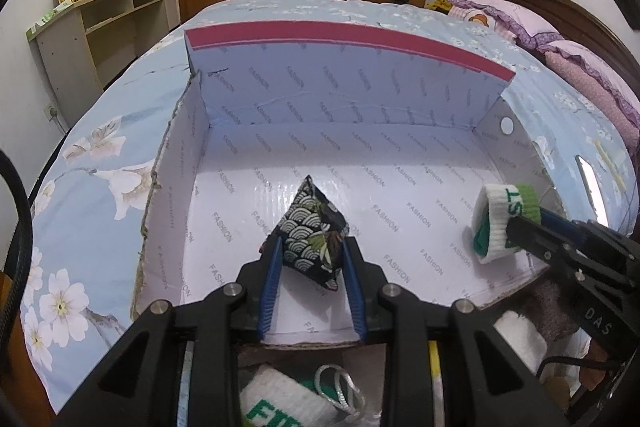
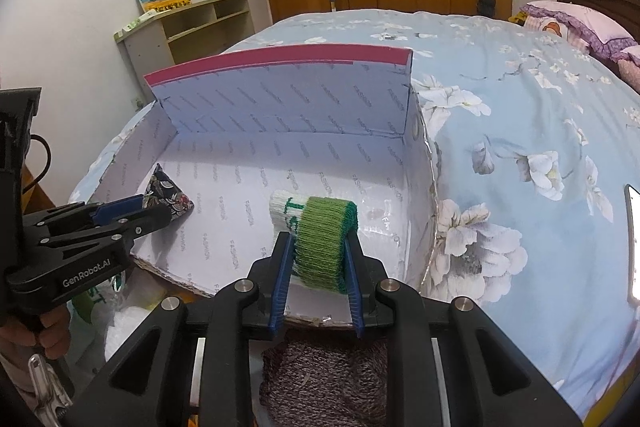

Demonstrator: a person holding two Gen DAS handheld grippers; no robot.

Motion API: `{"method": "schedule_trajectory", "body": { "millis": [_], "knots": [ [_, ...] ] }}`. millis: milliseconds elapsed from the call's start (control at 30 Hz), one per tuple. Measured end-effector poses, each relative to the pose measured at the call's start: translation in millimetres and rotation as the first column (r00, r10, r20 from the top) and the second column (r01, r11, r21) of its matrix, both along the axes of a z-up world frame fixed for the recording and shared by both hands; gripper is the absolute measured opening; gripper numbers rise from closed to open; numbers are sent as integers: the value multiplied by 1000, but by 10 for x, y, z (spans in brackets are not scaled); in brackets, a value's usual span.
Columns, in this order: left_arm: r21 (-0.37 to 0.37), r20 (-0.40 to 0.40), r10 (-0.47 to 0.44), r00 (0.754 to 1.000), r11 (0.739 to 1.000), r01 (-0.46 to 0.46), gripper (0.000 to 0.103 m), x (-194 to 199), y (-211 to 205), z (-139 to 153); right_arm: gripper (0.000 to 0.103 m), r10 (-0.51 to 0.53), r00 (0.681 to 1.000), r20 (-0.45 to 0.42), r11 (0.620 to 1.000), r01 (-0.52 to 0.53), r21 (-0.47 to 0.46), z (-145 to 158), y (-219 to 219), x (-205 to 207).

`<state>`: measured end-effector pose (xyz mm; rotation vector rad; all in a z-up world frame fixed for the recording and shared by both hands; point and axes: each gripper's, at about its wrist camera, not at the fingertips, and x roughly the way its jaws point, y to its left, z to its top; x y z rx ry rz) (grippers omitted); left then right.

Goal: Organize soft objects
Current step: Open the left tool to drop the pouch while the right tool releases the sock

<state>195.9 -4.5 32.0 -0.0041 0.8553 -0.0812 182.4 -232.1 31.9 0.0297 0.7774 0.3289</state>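
Observation:
A white cardboard box printed with "FASHION" lies open on the bed, its lid with a red edge standing up at the back. My left gripper is shut on a black wave-patterned fabric pouch, low over the box floor near its front wall. In the right wrist view the same pouch sits at the box's left side. My right gripper is shut on a rolled white and green knit sock over the box's right front part; the left wrist view shows that sock at the right.
The box rests on a blue floral bedspread. Below the box's front wall lie another white and green knit roll, a grey knit piece and a silver cord loop. Pink pillows lie far right. A phone lies right.

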Motion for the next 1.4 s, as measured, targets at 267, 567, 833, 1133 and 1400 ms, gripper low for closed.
{"method": "schedule_trajectory", "body": {
  "millis": [267,567,833,1133,1400],
  "knots": [
    [7,-7,-3,1000,1000,3,36,17,-18,-13,25,-2,1000,-2,1000,2,2,-6,-5,3],
    [11,2,2,1000,1000,-2,53,-14,-22,12,31,-11,1000,-6,1000,11,11,21,-11,-4],
    [28,41,-11,999,1000,10,60,-127,-46,141,49,-31,999,31,1000,31,6,115,-35,-71],
    [1,55,1,998,1000,-1,60,-250,15,289,49,-41,998,49,999,39,26,231,-95,-165],
    [1,67,7,998,1000,-7,60,-437,51,388,49,-33,998,61,999,31,36,321,-100,-327]
  ]
}}
